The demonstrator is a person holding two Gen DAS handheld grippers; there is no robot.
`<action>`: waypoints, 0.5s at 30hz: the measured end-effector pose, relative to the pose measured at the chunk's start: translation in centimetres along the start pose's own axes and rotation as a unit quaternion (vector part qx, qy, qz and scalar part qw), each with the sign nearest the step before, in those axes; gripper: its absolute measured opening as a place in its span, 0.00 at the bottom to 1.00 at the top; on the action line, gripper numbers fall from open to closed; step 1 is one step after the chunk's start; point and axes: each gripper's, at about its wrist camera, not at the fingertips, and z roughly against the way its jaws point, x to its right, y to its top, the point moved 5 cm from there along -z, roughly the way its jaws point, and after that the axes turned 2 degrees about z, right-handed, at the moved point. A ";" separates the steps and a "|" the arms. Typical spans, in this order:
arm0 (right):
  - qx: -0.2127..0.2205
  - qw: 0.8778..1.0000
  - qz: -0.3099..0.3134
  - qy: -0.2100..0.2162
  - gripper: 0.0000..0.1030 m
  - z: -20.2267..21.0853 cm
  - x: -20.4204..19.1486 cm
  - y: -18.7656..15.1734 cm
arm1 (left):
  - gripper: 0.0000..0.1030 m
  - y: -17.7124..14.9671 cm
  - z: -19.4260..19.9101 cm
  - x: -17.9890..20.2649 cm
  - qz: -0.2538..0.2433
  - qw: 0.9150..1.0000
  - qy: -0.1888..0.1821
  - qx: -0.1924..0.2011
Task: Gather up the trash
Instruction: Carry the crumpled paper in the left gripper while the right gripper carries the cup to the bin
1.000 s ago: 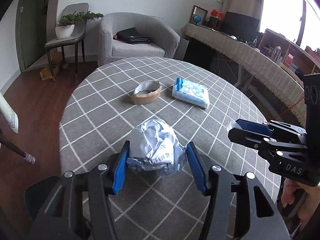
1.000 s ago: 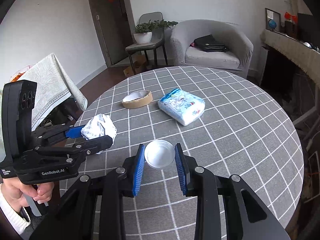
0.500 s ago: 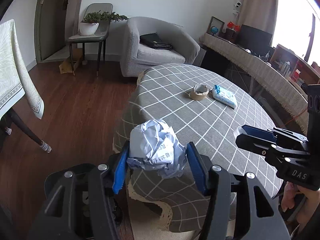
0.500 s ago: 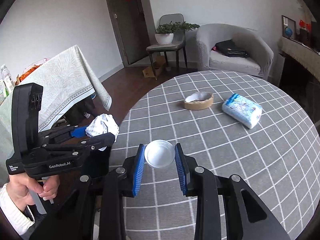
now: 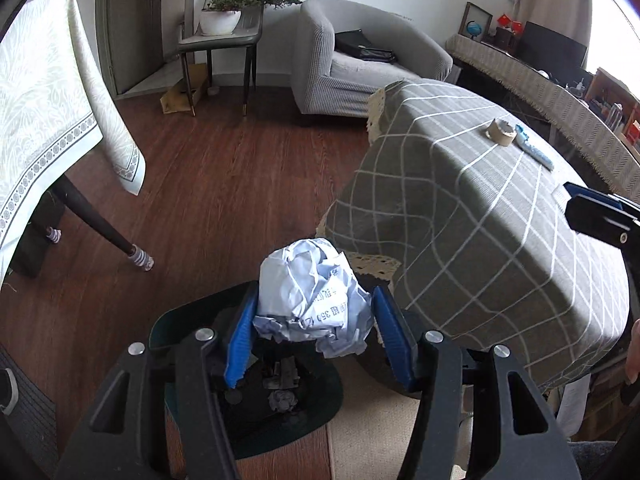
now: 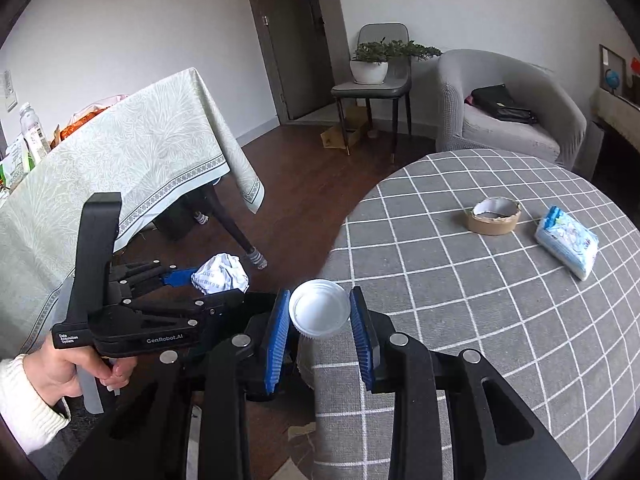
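Left wrist view: a crumpled ball of white printed paper [image 5: 310, 294] is pinched between the blue pads of the left gripper [image 5: 314, 326], held in the air above a dark round waste bin [image 5: 332, 394] that stands on the brown wooden floor [image 5: 224, 184]; small scraps lie inside the bin. Just right of the bin hangs the edge of the round bench covered in a grey cloth with white checks [image 5: 480, 240]. In the right wrist view, the right gripper [image 6: 320, 320] pinches a small white plastic cup [image 6: 319, 314] by its sides, its open mouth facing the camera, held over the near left edge of the bench. To its left, a hand in a white knitted sleeve [image 6: 68, 368] grips the handle of the left gripper, with the paper ball at its tip over the floor. Far right on the bench lie a brown roll of packing tape [image 6: 496, 222] and, beside it but apart, a blue and white pack of tissues [image 6: 566, 242]. Beyond the floor stand a table draped in a pale green patterned cloth [image 6: 132, 160] on the left, and a grey armchair [image 6: 508, 108] on the far right
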 end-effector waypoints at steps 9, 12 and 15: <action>-0.019 0.999 0.015 0.035 0.30 -4.3 -4.0 1.5 | 0.58 -2.1 -1.9 -3.8 0.009 0.999 0.013 -0.049; -0.034 0.998 0.026 0.045 0.30 -5.9 -5.5 1.3 | 0.58 -2.9 -2.8 -4.9 0.018 0.997 0.012 -0.071; -0.050 0.997 0.032 0.053 0.30 -7.5 -6.5 0.9 | 0.58 -3.8 -3.6 -6.1 0.026 0.995 0.016 -0.096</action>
